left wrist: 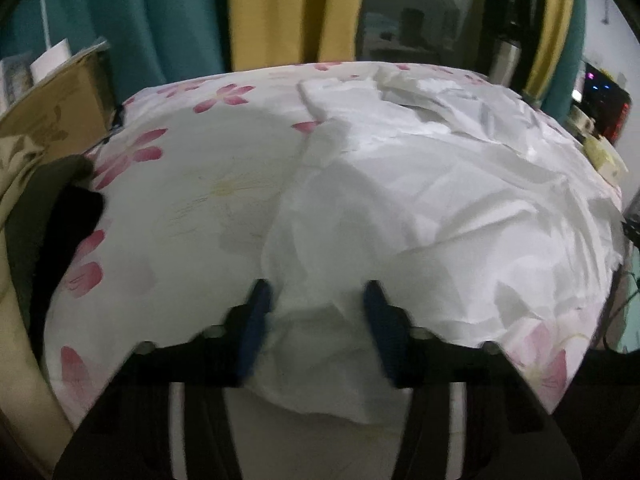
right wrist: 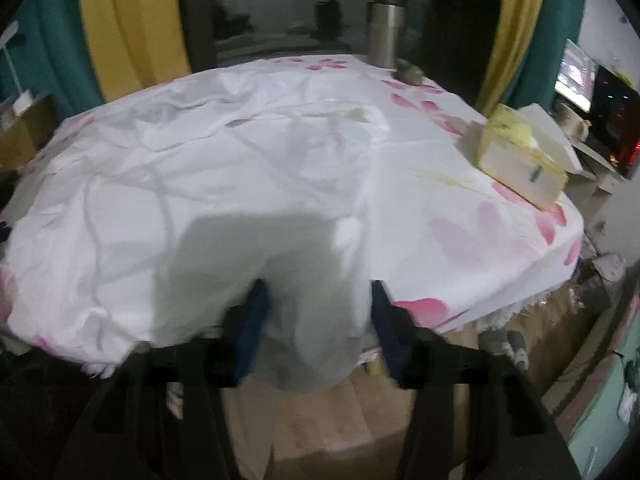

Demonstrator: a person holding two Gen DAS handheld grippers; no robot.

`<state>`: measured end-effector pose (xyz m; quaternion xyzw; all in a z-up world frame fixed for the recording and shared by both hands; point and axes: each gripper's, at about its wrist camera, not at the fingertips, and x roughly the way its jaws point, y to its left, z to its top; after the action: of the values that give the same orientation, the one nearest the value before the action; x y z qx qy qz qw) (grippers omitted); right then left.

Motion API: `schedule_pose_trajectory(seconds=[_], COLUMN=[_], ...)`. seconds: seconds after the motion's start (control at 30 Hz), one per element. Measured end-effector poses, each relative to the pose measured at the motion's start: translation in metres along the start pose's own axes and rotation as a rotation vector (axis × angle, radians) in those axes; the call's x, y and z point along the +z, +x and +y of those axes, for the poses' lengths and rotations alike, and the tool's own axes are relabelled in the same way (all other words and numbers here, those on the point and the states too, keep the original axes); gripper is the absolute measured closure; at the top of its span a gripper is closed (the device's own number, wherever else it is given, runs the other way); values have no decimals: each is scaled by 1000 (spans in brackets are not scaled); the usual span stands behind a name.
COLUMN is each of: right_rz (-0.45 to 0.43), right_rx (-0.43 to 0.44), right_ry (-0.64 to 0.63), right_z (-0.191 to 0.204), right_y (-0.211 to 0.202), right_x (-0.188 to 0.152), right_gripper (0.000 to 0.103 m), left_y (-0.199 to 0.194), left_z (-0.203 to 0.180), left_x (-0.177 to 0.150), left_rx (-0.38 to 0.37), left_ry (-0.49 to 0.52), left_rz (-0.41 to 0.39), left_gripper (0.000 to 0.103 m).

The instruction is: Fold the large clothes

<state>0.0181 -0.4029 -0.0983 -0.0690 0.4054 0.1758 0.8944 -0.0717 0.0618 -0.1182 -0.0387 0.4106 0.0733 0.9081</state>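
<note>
A large white garment point(left wrist: 420, 200) lies crumpled on a table covered by a white cloth with pink flowers point(left wrist: 160, 184). My left gripper point(left wrist: 316, 300) is open, its blue fingers on either side of the garment's near left edge, which hangs over the table's front. In the right wrist view the garment point(right wrist: 180, 184) spreads over the left and middle of the table. My right gripper point(right wrist: 320, 300) is open, its fingers straddling a hanging fold of the garment's near right edge.
A cardboard box point(left wrist: 52, 108) stands left of the table. A tissue box point(right wrist: 520, 156) lies on the table's right side, a steel tumbler point(right wrist: 386, 32) at its far edge. Yellow and teal curtains hang behind. A lit screen point(right wrist: 576, 76) is at right. Wooden floor lies below.
</note>
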Motion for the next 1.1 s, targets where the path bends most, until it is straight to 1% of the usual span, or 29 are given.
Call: schedule_pose_trajectory(seconds=[0.03,0.07,0.1,0.17,0.23,0.3,0.37,0.57,0.7,0.83,1.1], right_rz=[-4,-7,-8,-7,-4,-5,-24,-116,-152,-193,-240], right_rx=[24,35,40,80,126,153,170,196,207,218,242], right_ry=[-19,-35,-48,-58,-51,-47,-41,-28,-25,6,68], right_z=[7,12,17,23,25,27,26,22,21,14,-3], right_y=[-1,-1,-1,-1,-1,-1,-5,-31,-43,-51,-59], right_x=[-1,-1,-2,-2,-2,0,4,26,35,44,57], right_gripper=[88,91,92,93,94,95,95,95,95,95,95], left_y=[0,0,0,-1,-3,-7,-13,-34,-43,-51,-61], left_z=[-1,-4,-5,-8,-9,-8,-7,-8,-6,-3,5], left_x=[0,0,0,-1,-2,-3,-3,8,21,34,58], left_rx=[-6,-25,-37,-51,-79,-108,-134,-135,-141,-146,-205], left_ry=[9,18,21,26,23,14,5,5,-1,-12,-64], left_rz=[0,0,0,0,0,-5,-19,-97,-138,-179,-254], left_gripper=[71,82,87,95,96,97,97,97,97,97,97])
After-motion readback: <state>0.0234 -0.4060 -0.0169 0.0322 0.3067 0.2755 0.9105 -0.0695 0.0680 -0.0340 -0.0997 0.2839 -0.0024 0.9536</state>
